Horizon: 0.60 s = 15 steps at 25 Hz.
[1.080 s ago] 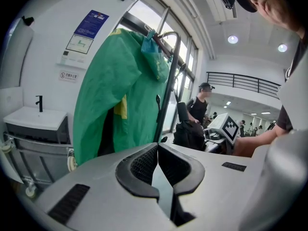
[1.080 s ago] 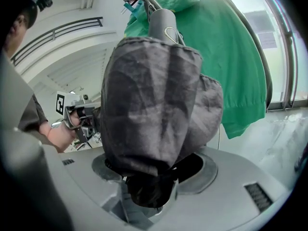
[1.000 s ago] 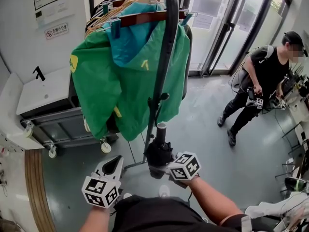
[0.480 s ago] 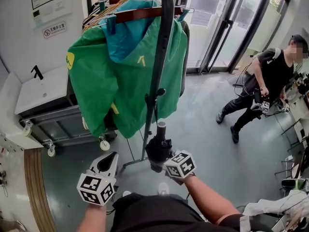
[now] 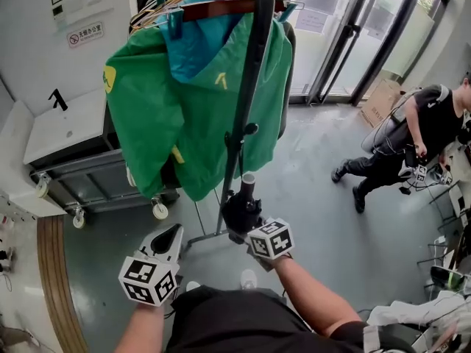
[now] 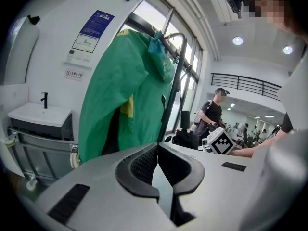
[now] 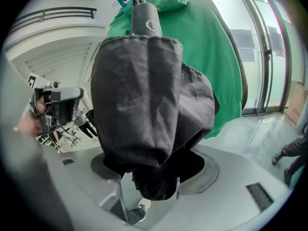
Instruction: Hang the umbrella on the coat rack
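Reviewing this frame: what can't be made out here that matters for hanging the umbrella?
- Coat rack top: cut off by the head view's upper edge; no free hook shows.
- Umbrella strap or loop: none visible; bunched fabric fills the right gripper view.
- Whatever hangs behind the green jacket: covered by it in the head view.
- Wall sign: print too small.

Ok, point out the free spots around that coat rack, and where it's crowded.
Free: the grey floor between the coat rack's pole and the glass doors, and the white sink top at left. Crowded: up top, where hangers and the green jacket are packed together.
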Available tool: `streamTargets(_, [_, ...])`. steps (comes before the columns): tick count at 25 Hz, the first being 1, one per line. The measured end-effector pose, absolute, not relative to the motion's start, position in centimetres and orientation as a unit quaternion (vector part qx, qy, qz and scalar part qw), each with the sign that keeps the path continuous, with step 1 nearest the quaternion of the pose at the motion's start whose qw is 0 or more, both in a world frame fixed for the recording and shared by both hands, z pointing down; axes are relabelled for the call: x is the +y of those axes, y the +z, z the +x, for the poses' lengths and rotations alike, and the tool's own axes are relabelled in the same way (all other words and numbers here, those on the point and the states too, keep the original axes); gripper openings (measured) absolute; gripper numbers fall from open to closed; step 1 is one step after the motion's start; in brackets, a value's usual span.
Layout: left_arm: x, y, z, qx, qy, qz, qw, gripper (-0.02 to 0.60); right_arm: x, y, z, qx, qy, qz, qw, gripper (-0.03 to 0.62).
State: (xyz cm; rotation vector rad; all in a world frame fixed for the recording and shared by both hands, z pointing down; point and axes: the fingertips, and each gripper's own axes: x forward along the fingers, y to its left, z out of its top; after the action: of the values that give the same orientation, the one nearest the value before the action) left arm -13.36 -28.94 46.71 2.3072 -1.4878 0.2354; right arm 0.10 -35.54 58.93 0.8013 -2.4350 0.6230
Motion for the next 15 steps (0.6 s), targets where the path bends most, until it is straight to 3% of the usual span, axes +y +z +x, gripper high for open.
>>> streamTargets(8, [-28.8,47.3,-13.4,-0.530,0.089,0.821,0.192,0.015,-34.5,59.2,1.1,-0.892,0.210,0.298,0.269,0.273])
streamTargets(15, [-29.3,47.5,-13.3,-0.532,0.094,0.819,0.191,0.015,-33.6,56.1,2.3,-0.904,0.191,0.312,0.223,0.268])
